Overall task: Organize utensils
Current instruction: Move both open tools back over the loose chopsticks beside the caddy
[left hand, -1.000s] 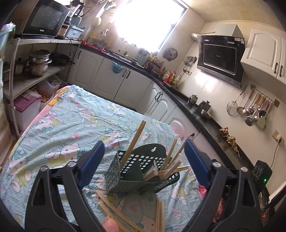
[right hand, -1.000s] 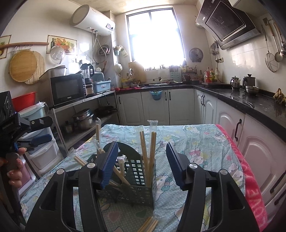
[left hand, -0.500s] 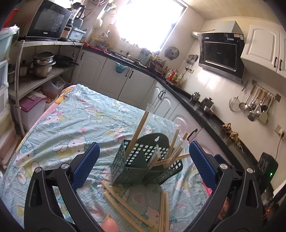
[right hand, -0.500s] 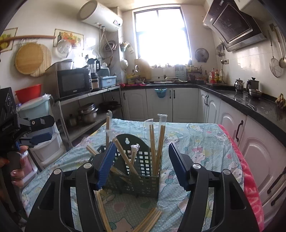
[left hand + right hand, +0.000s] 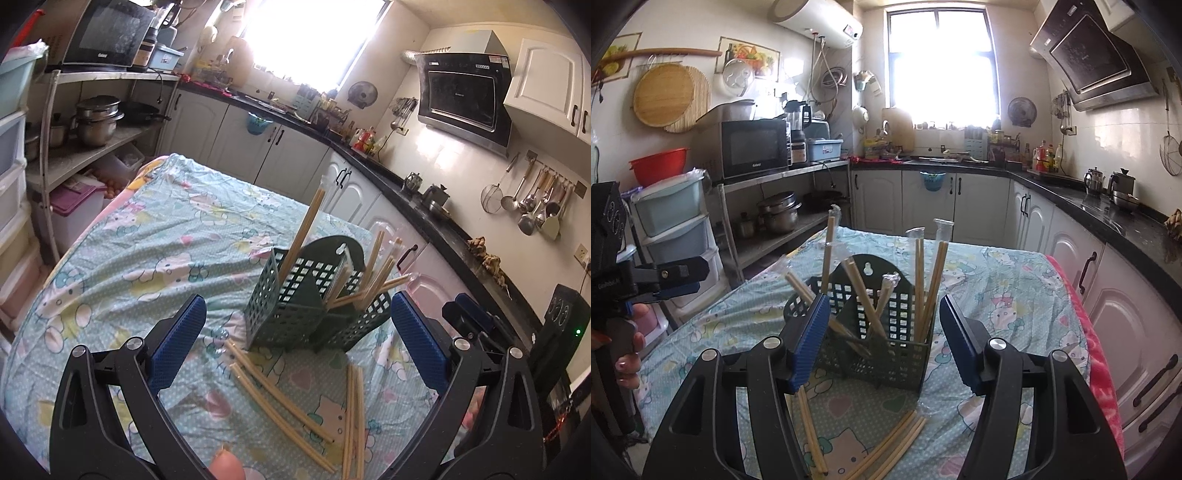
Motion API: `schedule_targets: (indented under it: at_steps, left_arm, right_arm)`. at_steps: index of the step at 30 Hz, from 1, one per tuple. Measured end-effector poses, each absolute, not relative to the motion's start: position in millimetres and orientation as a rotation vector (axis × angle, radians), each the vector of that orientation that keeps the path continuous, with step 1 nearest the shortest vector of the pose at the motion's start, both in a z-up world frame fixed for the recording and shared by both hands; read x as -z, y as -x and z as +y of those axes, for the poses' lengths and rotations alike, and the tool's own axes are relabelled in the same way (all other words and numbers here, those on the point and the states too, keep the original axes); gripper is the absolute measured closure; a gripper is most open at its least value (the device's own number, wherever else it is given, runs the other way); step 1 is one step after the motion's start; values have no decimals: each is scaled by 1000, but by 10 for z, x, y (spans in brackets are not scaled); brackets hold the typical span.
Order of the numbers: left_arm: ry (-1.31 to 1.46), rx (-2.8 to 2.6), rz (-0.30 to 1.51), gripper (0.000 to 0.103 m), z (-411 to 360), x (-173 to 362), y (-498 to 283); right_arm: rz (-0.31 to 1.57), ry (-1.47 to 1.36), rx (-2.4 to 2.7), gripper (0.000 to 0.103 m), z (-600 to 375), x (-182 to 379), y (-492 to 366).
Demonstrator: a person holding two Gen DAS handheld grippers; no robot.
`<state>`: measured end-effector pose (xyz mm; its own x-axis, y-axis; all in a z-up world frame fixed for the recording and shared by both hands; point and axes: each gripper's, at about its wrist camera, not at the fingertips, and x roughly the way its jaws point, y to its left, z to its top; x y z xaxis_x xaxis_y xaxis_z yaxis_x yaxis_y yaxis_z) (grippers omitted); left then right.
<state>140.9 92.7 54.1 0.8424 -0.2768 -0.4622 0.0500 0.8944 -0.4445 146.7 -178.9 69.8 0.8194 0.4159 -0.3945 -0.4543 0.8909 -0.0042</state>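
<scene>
From the left wrist view, the left hand-held gripper [image 5: 295, 343] has dropped closer to the table [image 5: 122, 254] than a second ago, and its jaws have spread to their widest with nothing between the pads; this looks like a reach for the loose chopsticks [image 5: 273, 391] lying on the cloth in front of the green utensil basket [image 5: 291, 317], which stands just beyond the fingertips. A 2nd loose bundle [image 5: 354, 417] lies to the right of the 1st, and several chopsticks already lean inside the basket compartments. From the right wrist view, the right hand-held gripper [image 5: 879, 343] is about half spread and empty, a little wider than a second ago; the basket [image 5: 886, 354] sits framed between its pads without either pad clearly touching it, nearer than before. Loose chopsticks [image 5: 886, 446] lie on the cloth below the basket. The task is partly done: some sticks stored, several not yet.
</scene>
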Motion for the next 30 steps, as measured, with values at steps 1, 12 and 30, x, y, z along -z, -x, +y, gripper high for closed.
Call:
schedule_targets:
  at_steps: [1,12,30]
  left_arm:
    - [435,178,549,11,933,-526,-1400]
    - [434,159,580,11,956,-414,-1323]
    - [415,134,679,11,880,-55,-1311]
  right_arm:
    - [399,103,-467,43,-1783,-696,-1461]
    - [449,131,-497,43,-1748,-595,-1393]
    - [566,164,-511,43,-1756,-213,-1335]
